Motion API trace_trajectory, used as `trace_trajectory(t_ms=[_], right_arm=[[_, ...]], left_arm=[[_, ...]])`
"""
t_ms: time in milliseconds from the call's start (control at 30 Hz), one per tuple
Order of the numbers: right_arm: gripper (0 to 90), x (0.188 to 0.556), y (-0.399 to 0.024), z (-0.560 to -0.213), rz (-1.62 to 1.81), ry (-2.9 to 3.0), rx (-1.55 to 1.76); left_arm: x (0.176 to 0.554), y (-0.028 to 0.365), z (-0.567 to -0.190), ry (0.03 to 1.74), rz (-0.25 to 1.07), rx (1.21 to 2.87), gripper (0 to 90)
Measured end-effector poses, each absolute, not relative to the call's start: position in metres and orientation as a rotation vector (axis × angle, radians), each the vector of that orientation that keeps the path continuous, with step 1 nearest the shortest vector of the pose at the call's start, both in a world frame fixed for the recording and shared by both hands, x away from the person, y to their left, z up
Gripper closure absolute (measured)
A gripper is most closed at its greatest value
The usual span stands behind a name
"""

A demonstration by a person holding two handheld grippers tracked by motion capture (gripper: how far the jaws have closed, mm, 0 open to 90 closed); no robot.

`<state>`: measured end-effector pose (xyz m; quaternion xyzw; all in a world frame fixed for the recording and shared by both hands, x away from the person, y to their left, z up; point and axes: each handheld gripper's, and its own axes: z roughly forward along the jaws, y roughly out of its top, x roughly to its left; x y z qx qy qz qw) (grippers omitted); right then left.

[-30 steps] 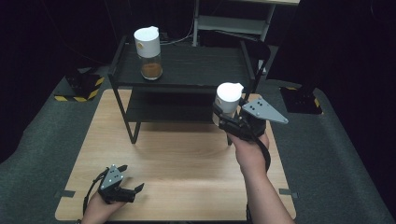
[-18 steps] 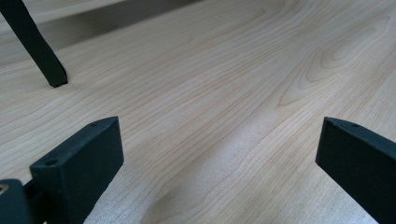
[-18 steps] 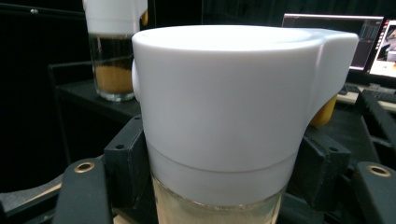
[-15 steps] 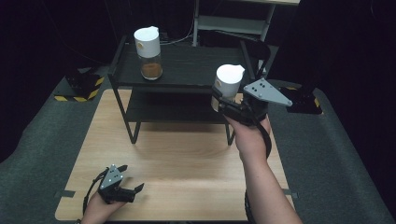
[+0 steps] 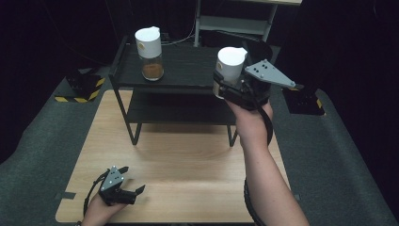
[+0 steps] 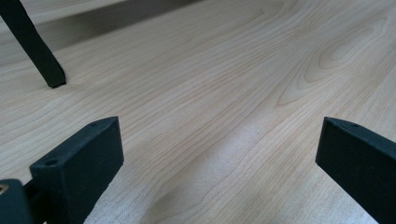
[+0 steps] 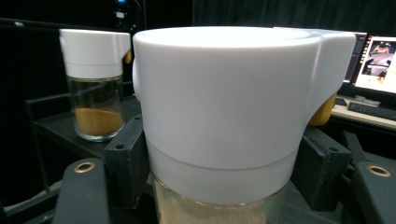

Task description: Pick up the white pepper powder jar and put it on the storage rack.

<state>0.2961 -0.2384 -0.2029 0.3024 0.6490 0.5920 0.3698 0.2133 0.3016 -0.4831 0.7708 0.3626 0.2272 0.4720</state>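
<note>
The left gripper (image 5: 127,193) rests low on the smooth, pale wooden table (image 5: 188,165), its black jaws wide apart with nothing between them; farther off, the right gripper (image 5: 230,89) squeezes a glass jar (image 7: 224,116) with a fat white lid, held over the black shelf (image 5: 188,70); a second jar (image 5: 149,54) holding brown powder stands on the shelf's far left.

Wooden table (image 5: 188,160) carries black shelf rack (image 5: 179,70); jar (image 5: 149,47) on rack.

A white-lidded glass jar (image 5: 230,66) is held upright above the shelf's right end; its twin (image 5: 149,53) stands left.
</note>
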Motion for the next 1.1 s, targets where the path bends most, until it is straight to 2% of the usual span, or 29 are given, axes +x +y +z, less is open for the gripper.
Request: trace_trajectory(t_ms=[1100], right_arm=[[30.4, 0.363, -0.209, -0.189, 1.469, 1.669, 0.878]], left_arm=[[0.214, 0.306, -0.484, 0.889, 0.536, 1.873, 1.1]])
